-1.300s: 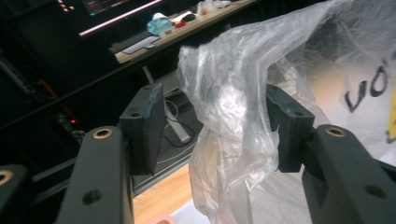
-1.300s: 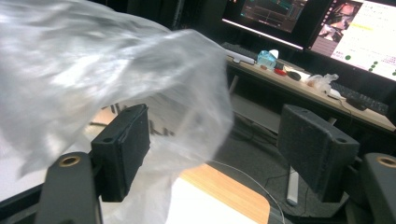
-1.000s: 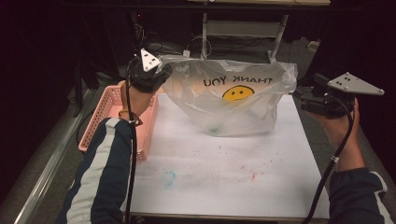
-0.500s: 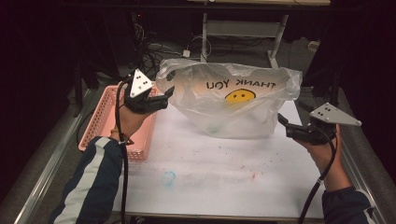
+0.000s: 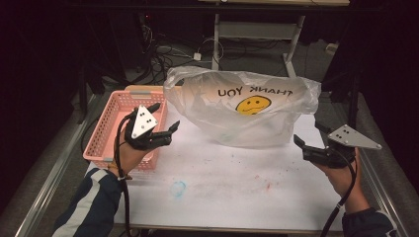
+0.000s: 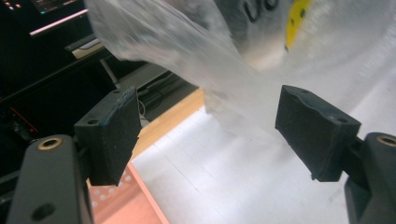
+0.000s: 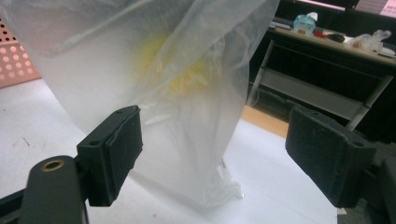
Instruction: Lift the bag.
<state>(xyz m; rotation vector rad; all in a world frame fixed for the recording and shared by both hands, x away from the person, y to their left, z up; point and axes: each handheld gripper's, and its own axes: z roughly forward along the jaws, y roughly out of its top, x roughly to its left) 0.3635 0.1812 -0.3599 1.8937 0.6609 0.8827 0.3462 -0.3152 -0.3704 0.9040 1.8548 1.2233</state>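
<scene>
My left tongs (image 5: 170, 129) hang over the near end of the pink basket (image 5: 111, 131), jaws spread wide with nothing between them; they have just been opening, and in the left gripper view the pads (image 6: 112, 135) frame bare counter (image 5: 232, 177) with the bag's edge ahead of them. So that side of the bag is let go. To the right of these tongs, ahead and between my two hands, the clear plastic bag (image 5: 242, 111) with its smiley face and "THANK YOU" print stands puffed up on the counter, mouth upward, touched by neither hand. Whether anything lies inside I can't tell — the film is too cloudy. Further right, my right tongs (image 5: 300, 143) hover low over the counter, pointing at the bag's right corner, near it but apart; in the right gripper view the pads (image 7: 114, 154) stand well open and empty, the bag (image 7: 163, 93) beyond them. I judge the setting-down done — what's left, if anything, is pulling both hands clear or taking a fresh grip.
</scene>
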